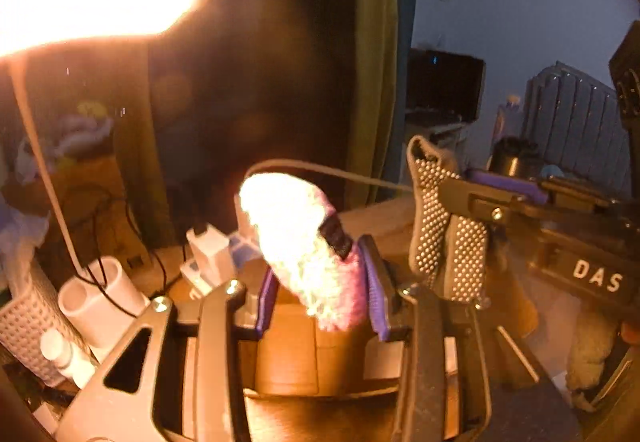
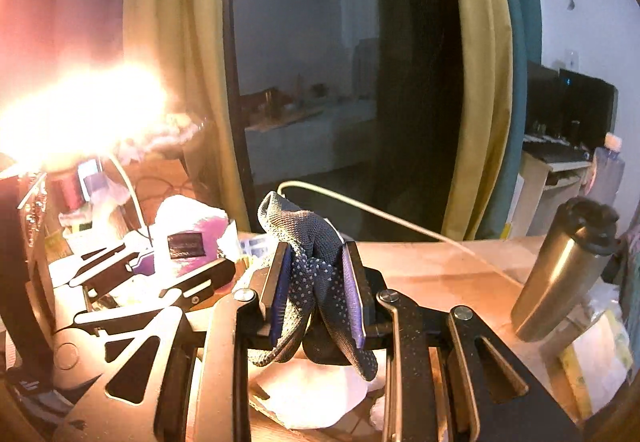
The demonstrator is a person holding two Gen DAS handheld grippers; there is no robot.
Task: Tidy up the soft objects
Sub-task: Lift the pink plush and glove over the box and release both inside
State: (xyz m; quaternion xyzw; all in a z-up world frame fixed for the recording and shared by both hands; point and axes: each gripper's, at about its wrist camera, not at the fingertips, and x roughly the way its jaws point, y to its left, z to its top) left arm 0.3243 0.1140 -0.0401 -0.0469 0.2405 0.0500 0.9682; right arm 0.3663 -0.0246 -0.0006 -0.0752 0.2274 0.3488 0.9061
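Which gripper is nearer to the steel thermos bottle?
Right. The right gripper, holding the gray dotted sock, has the steel thermos bottle close by; the left gripper is farther away.

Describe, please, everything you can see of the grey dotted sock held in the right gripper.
The grey dotted sock is a knitted fabric piece, dark grey with rows of small pale grip dots on one face. It is folded and bunched, standing roughly upright, pinched between the purple pads of the right gripper, whose jaws are closed on it. Its rounded top rises above the fingers, and loose ends hang below them, above the wooden table. The left wrist view shows it from the side, clamped the same way.
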